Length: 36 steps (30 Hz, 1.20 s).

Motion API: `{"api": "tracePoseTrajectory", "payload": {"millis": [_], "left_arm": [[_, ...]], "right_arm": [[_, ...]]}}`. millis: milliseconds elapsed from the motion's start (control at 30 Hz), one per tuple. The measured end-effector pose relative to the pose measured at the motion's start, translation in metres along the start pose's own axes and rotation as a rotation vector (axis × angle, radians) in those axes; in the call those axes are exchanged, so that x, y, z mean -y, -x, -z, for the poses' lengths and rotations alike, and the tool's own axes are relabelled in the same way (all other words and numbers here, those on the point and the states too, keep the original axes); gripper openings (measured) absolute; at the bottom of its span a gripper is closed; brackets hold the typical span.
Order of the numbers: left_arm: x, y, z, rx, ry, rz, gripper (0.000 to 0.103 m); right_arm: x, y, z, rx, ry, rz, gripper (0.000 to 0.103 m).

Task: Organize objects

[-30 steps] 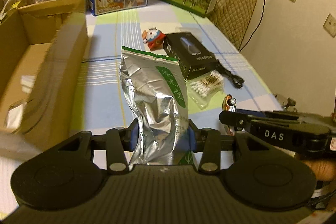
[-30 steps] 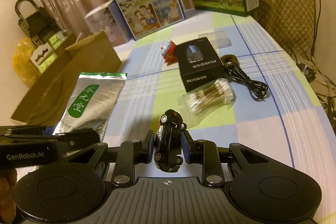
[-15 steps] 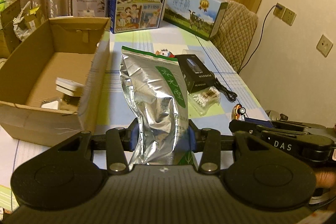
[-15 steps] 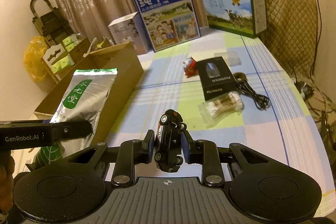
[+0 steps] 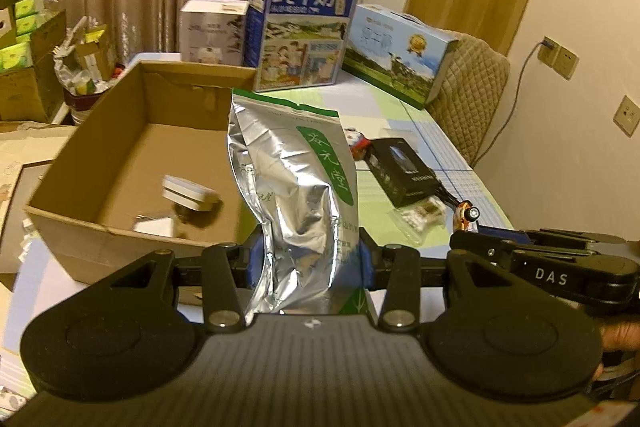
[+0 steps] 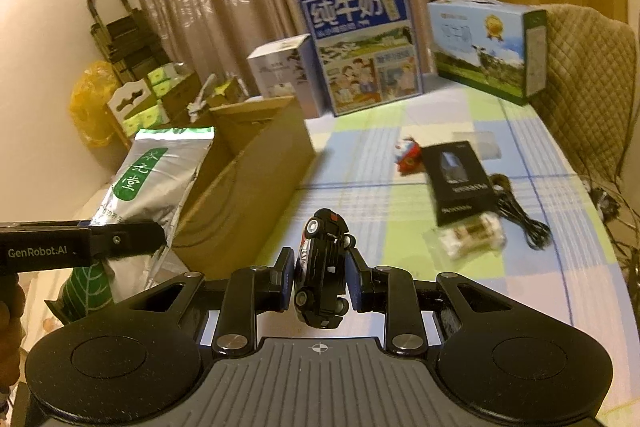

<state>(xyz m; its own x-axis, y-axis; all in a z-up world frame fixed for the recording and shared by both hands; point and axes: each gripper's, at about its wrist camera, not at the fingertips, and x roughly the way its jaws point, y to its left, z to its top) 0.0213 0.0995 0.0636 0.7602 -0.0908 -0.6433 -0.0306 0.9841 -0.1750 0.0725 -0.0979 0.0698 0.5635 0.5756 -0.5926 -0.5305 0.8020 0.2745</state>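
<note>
My left gripper (image 5: 310, 261) is shut on a silver foil pouch (image 5: 292, 187) with a green label, held upright in the air just right of the open cardboard box (image 5: 132, 147). The same pouch (image 6: 148, 179) shows at the left of the right wrist view, beside the box (image 6: 248, 179). My right gripper (image 6: 320, 283) is shut on a small black toy car (image 6: 322, 267), nose up, above the table. The car's tip (image 5: 466, 215) pokes up beside the right gripper in the left wrist view. Small white items (image 5: 188, 193) lie inside the box.
On the checked tablecloth (image 6: 400, 211) lie a black product box (image 6: 456, 183), a bag of cotton swabs (image 6: 468, 239), a black cable (image 6: 520, 215) and a small red toy (image 6: 408, 157). Milk cartons (image 5: 300, 27) stand at the far end. A quilted chair (image 6: 588, 79) is at the right.
Both grippers have risen and drawn back from the table with their loads. The left one has swung left, so the box's inside has come into view.
</note>
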Motion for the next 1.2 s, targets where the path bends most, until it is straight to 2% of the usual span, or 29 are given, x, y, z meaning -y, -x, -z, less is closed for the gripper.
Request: {"api": "tracePoseTrajectory", "payload": {"millis": [600,833,1200], "left_arm": [[-0.098,0.034,-0.042,0.012,-0.034,-0.094,0.039],[-0.119,0.026,-0.058,0.0,-0.066,-0.099,0.039],[-0.137,-0.003,-0.087,-0.02,-0.095,-0.103,0.039]], "right_arm": [[-0.095,-0.059,-0.048,-0.012,0.13,-0.146,0.024],[-0.108,-0.083,-0.059,-0.033,0.127,-0.171,0.024],[-0.105,-0.117,-0.072,-0.065,0.1,-0.189,0.024]]}}
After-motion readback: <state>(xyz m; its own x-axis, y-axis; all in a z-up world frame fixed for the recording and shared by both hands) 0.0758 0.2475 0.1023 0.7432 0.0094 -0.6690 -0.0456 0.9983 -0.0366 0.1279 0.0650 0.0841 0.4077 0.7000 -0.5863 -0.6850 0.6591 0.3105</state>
